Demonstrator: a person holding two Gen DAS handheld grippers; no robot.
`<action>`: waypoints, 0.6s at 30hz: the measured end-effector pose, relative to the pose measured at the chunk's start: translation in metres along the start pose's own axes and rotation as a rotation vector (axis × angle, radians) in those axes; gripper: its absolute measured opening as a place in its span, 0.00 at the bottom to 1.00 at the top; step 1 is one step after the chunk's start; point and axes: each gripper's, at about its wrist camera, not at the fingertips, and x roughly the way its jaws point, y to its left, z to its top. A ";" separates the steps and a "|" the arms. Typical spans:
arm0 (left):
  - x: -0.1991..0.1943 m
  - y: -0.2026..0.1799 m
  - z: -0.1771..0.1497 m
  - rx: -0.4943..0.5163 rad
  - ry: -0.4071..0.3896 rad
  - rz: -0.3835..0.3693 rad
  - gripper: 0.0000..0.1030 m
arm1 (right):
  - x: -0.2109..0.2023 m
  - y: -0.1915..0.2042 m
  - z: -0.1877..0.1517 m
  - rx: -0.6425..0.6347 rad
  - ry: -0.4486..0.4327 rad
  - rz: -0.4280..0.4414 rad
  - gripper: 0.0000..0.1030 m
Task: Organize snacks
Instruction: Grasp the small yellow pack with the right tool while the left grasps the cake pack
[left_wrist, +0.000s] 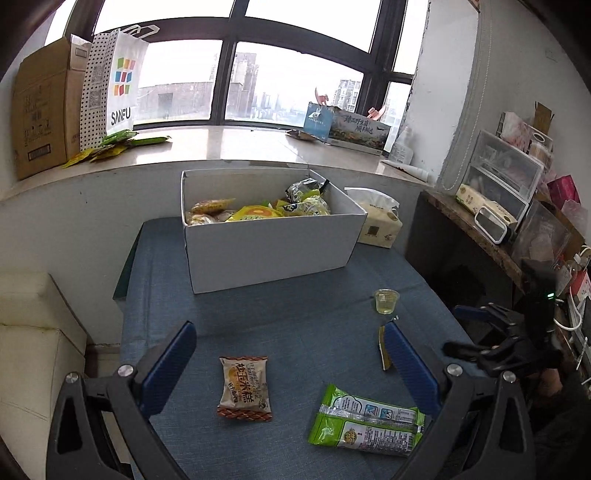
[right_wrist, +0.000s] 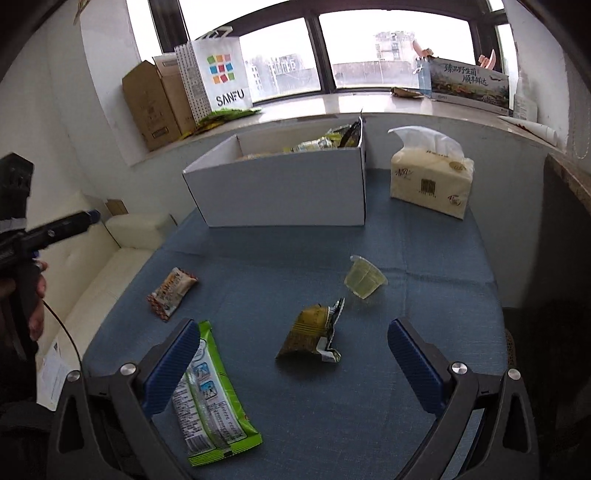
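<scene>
A white box (left_wrist: 266, 251) holding several snack packets stands at the back of the blue table; it also shows in the right wrist view (right_wrist: 288, 188). My left gripper (left_wrist: 291, 354) is open above an orange-brown rice-cake packet (left_wrist: 244, 387), with a green packet (left_wrist: 365, 421) at its right finger. My right gripper (right_wrist: 293, 350) is open and empty around an olive-green packet (right_wrist: 310, 334). The green packet (right_wrist: 210, 395) lies by its left finger. A jelly cup (right_wrist: 365, 282) lies tipped beyond; it also shows in the left wrist view (left_wrist: 386, 301). The rice-cake packet (right_wrist: 171, 293) lies left.
A tissue pack (right_wrist: 432, 181) stands right of the box. The windowsill holds a cardboard box (left_wrist: 44, 110), a SANFU bag (left_wrist: 114, 88) and a printed carton (left_wrist: 358, 129). A white sofa (right_wrist: 122, 254) is left of the table; a cluttered shelf (left_wrist: 509, 192) is right.
</scene>
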 end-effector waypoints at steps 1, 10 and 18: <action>-0.001 0.000 0.000 0.002 0.003 -0.007 1.00 | 0.008 0.002 -0.001 -0.016 0.017 -0.002 1.00; -0.003 0.001 -0.007 0.018 0.020 -0.014 1.00 | 0.082 -0.004 0.004 -0.030 0.201 -0.076 1.00; 0.006 -0.001 -0.014 0.032 0.055 -0.001 1.00 | 0.092 0.003 -0.006 -0.056 0.223 -0.097 0.34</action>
